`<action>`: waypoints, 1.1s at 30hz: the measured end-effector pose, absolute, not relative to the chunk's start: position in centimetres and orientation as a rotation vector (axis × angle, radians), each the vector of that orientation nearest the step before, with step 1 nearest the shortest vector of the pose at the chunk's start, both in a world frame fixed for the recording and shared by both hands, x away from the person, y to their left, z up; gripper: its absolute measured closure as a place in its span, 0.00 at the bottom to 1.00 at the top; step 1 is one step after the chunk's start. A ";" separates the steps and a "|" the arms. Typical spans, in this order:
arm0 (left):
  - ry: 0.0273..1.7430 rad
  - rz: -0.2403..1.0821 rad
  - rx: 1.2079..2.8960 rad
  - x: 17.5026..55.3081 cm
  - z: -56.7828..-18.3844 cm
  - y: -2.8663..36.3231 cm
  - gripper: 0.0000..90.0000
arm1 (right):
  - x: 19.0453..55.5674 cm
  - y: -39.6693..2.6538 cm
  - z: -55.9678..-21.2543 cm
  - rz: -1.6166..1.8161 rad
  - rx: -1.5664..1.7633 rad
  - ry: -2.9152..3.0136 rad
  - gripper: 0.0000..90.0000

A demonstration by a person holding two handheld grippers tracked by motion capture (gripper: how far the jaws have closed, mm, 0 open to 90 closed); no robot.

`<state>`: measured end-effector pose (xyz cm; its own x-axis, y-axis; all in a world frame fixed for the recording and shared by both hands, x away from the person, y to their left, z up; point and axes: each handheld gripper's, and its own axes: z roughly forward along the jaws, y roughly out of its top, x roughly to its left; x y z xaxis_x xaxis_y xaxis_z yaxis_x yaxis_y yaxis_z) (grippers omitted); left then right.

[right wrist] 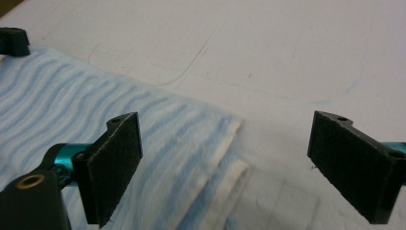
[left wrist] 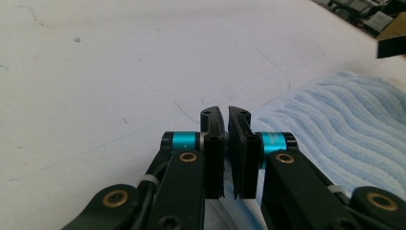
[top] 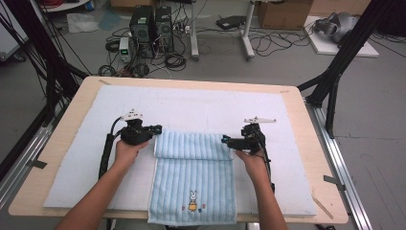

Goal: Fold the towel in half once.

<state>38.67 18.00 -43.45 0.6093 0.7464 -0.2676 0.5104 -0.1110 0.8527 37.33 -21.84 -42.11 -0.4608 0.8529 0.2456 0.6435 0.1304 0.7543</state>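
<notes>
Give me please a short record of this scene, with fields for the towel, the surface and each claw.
towel: light blue striped towel, far end folded over toward the person, near end hanging over the table edge
surface: white mat on a wooden table
left claw: shut, at the fold's left corner; grip on cloth unclear
right claw: open, straddling the fold's right corner, not pressing it
</notes>
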 end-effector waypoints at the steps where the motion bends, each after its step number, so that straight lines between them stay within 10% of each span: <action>1: 1.024 0.272 1.769 38.7 -43.4 18.0 0.94 | 37.8 -21.5 -42.1 1.236 1.462 2.180 0.13; 17: 1.000 0.246 1.748 38.5 -43.1 18.3 0.94 | 40.9 -18.8 -43.5 0.954 1.355 2.340 0.89; 33: 0.903 0.220 1.705 35.8 -41.5 19.0 0.94 | 36.3 -20.3 -39.6 1.240 1.155 2.221 0.91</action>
<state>35.80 19.04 -41.51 0.6876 0.6623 -0.2976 0.4510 -0.0683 0.8899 36.33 -20.34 -39.63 -0.6086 0.7889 0.0851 0.4862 0.2860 0.8257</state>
